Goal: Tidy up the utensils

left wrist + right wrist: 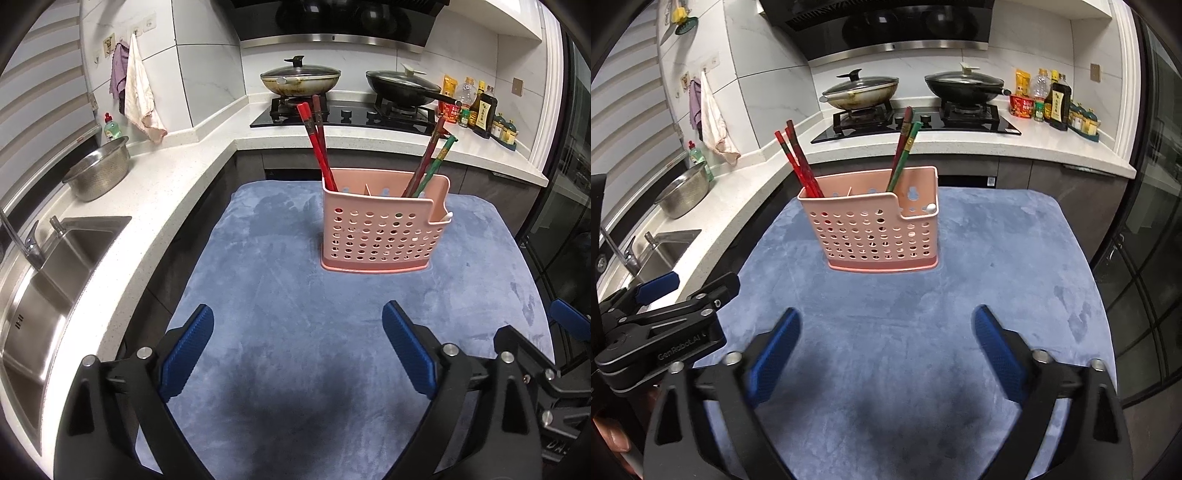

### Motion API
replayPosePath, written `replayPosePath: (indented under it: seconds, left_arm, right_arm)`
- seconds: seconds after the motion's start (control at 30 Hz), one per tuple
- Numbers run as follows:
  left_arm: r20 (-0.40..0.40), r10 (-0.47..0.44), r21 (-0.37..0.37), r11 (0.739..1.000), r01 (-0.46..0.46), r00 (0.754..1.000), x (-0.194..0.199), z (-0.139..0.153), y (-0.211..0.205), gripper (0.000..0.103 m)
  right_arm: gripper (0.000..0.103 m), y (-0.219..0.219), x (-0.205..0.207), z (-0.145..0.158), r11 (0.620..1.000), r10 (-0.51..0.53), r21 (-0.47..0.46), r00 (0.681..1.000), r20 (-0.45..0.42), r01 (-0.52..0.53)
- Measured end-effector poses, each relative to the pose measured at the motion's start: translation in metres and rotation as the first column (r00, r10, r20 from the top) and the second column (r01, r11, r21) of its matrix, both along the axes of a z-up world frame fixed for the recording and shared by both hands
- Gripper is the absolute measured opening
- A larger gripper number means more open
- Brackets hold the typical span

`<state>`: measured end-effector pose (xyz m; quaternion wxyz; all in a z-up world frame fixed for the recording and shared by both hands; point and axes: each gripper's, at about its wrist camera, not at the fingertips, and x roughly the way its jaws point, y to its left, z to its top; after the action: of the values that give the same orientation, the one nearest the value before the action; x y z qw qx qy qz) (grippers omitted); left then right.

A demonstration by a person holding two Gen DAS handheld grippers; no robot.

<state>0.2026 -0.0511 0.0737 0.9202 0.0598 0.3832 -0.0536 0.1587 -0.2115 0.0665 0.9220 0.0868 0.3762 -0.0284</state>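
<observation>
A pink perforated utensil holder (382, 229) (875, 229) stands upright on a blue-grey mat (295, 332) (886, 350). Red chopsticks (317, 144) (798, 158) lean in its left compartment. A red and a green chopstick (430, 158) (903, 151) lean in its right part. A small white item (931, 208) sits at the notched right end. My left gripper (297, 334) is open and empty, hovering over the mat in front of the holder. My right gripper (886, 332) is open and empty, also short of the holder.
A white L-shaped counter holds a sink (40, 288), a steel colander (98, 170), a hob with two lidded pans (301, 79) (402, 86) and sauce bottles (480, 110). Towels (138, 96) hang on the wall. The left gripper's body (661, 328) shows at the right view's left.
</observation>
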Motion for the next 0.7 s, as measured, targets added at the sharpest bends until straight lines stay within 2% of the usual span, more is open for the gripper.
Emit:
replayPosePath:
  seconds: [0.13,0.7]
  left_arm:
    - [0.011,-0.007,0.011,1.0,0.007,1.0,-0.001,0.0008,-0.0019,0.094]
    - [0.0,0.01,0.026,1.0,-0.01,1.0,-0.0009,-0.0019,0.001,0.096]
  right_arm:
    - [0.096,-0.0007,0.0007,-0.0008,1.0,-0.012,-0.015,1.0,0.002,0.012]
    - [0.096,0.0018,-0.001,-0.002,0.998,-0.026,-0.056,1.0,0.008,0.027]
